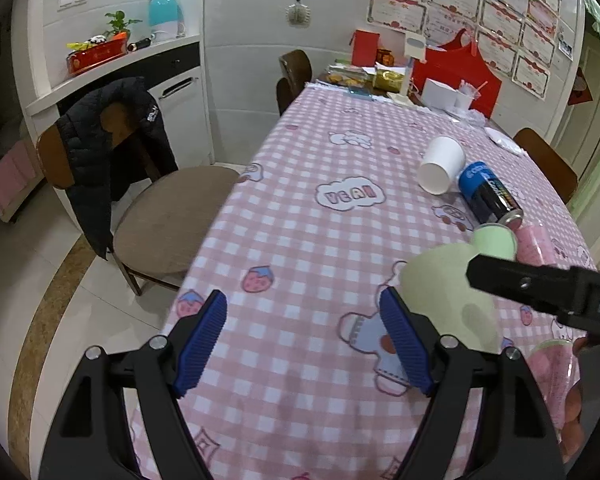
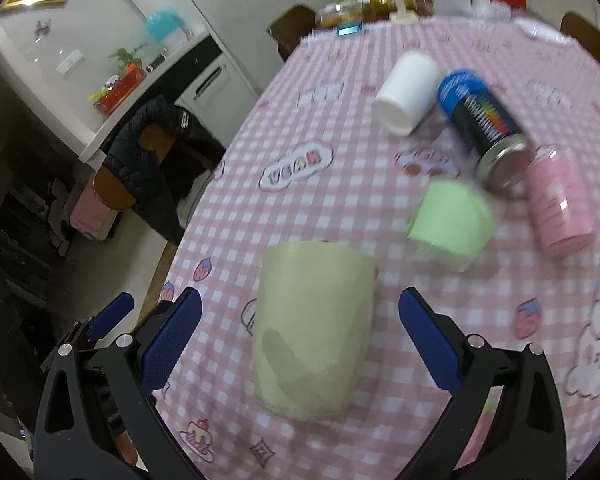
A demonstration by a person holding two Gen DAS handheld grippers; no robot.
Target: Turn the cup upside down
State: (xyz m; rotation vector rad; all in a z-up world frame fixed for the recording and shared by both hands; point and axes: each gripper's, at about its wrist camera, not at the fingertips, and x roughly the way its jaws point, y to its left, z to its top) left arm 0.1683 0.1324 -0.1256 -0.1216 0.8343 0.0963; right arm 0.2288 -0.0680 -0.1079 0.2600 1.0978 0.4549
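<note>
While both pairs of fingers stand apart and grip nothing, I list the scene outward from them.

Item 1, right gripper (image 2: 300, 332): blue pads spread wide, the pale yellow-green cup (image 2: 312, 332) standing between them, touching neither that I can see. From its taper I judge its wider end sits on the bench (image 2: 380, 208), but blur leaves that uncertain, so whether the flip is done or pending I cannot tell.

Item 2, left gripper (image 1: 302, 344): fingers apart over bare checked cloth, the cup (image 1: 448, 296) just outside its right finger.

Item 3, beyond the right fingers: a small green cup (image 2: 452, 220), smeared by motion; a pink cup (image 2: 560, 208), a blue-and-black can (image 2: 484, 124) and a white paper cup (image 2: 408, 92), all three on their sides.

Handling note: I would centre the cup between the pads, close at mid-height squarely across the wall, lift clear of the cloth before rolling the wrist, and keep the sweep away from the small green cup just ahead.
</note>
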